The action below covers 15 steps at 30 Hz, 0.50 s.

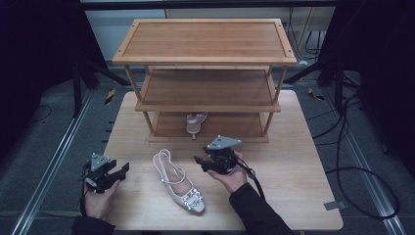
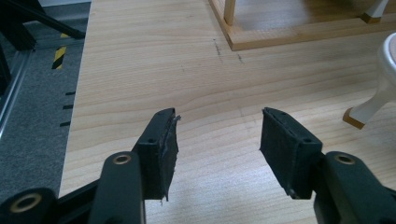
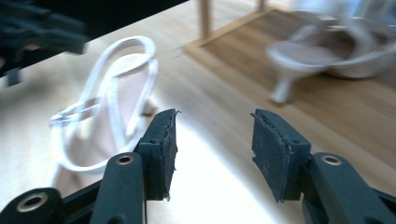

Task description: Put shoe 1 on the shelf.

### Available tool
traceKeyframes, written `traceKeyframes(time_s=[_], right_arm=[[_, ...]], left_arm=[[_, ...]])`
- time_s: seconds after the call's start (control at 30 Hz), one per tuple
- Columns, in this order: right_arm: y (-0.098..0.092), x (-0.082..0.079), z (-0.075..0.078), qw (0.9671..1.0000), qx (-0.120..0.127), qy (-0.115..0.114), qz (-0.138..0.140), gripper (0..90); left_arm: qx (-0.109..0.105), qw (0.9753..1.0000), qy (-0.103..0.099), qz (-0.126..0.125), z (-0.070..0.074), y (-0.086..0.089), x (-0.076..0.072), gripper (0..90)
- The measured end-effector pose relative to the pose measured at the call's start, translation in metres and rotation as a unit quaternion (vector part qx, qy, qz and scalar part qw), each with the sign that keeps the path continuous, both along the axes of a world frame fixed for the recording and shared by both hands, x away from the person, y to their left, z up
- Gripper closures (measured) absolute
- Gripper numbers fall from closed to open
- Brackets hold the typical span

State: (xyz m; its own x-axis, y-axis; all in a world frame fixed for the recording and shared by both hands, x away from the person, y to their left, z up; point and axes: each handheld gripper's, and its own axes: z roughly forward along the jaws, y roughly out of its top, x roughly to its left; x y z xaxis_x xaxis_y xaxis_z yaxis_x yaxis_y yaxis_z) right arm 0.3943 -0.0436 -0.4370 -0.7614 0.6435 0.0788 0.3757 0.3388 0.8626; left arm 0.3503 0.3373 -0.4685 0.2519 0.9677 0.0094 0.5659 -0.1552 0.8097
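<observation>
White slingback sandal point(image 1: 178, 182) lying flat on the near middle of the wooden table point(image 1: 293, 196), between both tongs. Left gripper point(image 1: 120, 172) wide apart, empty. Right gripper point(image 1: 199, 162) also wide, empty. Farther: second sandal point(image 1: 195, 123) on lowest shelf of bamboo rack point(image 1: 205, 58).

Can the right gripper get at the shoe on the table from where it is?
Probably yes. The right gripper is open beside the shoe, its fingers apart, with bare table between them. The left gripper sits clear on the other side.
</observation>
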Motion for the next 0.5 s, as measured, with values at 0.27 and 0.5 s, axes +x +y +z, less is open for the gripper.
traceKeyframes(time_s=[0.27, 0.5], right_arm=[[0.038, -0.017, -0.013, 0.9979, -0.012, 0.013, 0.062, 52.8], [0.043, -0.023, -0.021, 0.9966, -0.025, 0.021, 0.075, 55.0]], left_arm=[[-0.007, 0.9999, 0.003, -0.008, 0.0, 0.001, -0.001, 50.4], [-0.01, 0.9999, 0.005, -0.009, 0.0, 0.0, 0.0, 52.5]])
